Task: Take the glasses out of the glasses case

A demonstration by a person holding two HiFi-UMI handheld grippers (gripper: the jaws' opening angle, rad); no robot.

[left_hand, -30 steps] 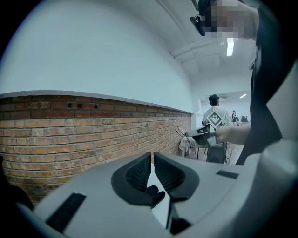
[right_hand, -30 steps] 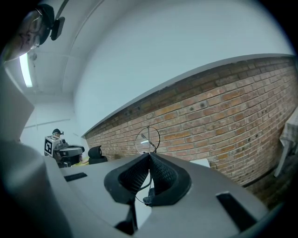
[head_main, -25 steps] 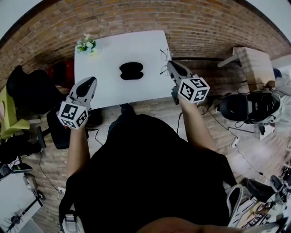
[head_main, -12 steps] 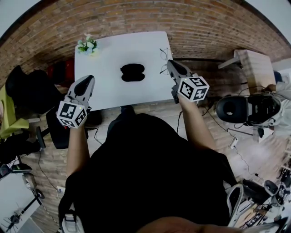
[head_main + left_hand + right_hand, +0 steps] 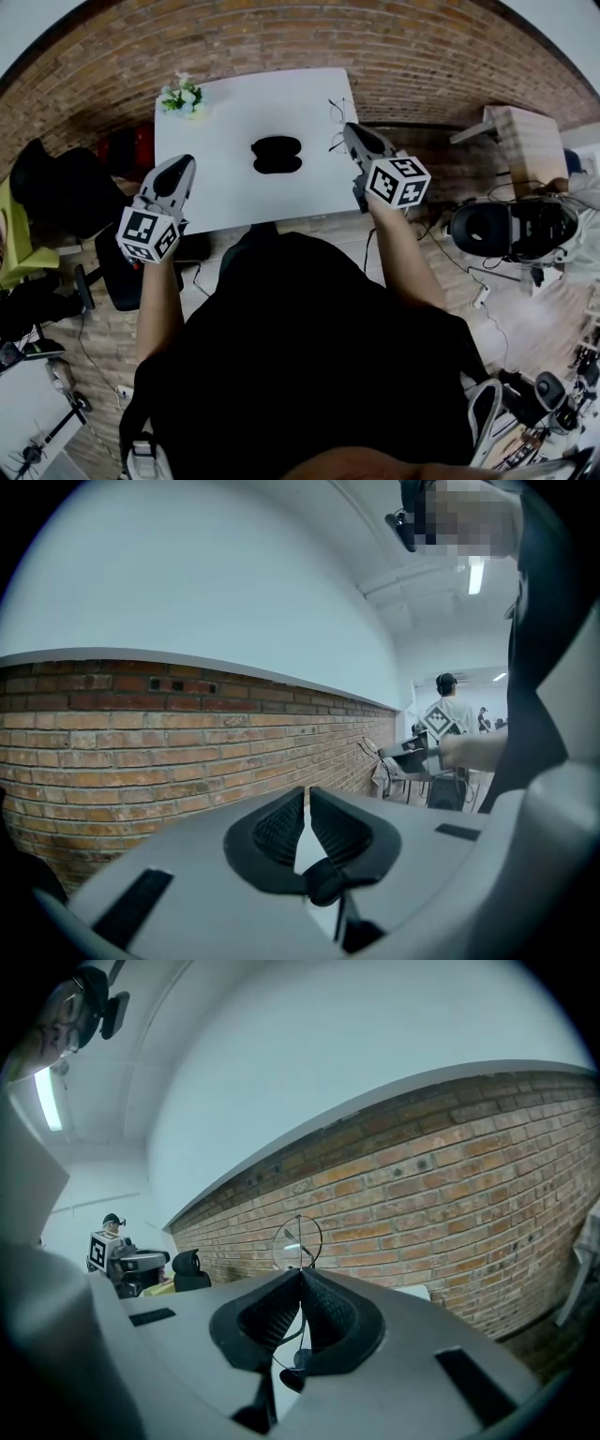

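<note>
Black case (image 5: 277, 155) lies in the middle of the counter (image 5: 216, 187), the jaws of the right gripper (image 5: 300, 1277) pinch the glasses (image 5: 298, 1241) at its right edge, and the jaws of the left gripper (image 5: 307, 797) are pressed together.

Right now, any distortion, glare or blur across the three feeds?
Head view: heavy fisheye, table edges bow, corners black. Left gripper view: mosaic patch top right, brick courses curve. Right gripper view: ceiling lamp blown out at left; glasses in the right tool read clearly.
</note>
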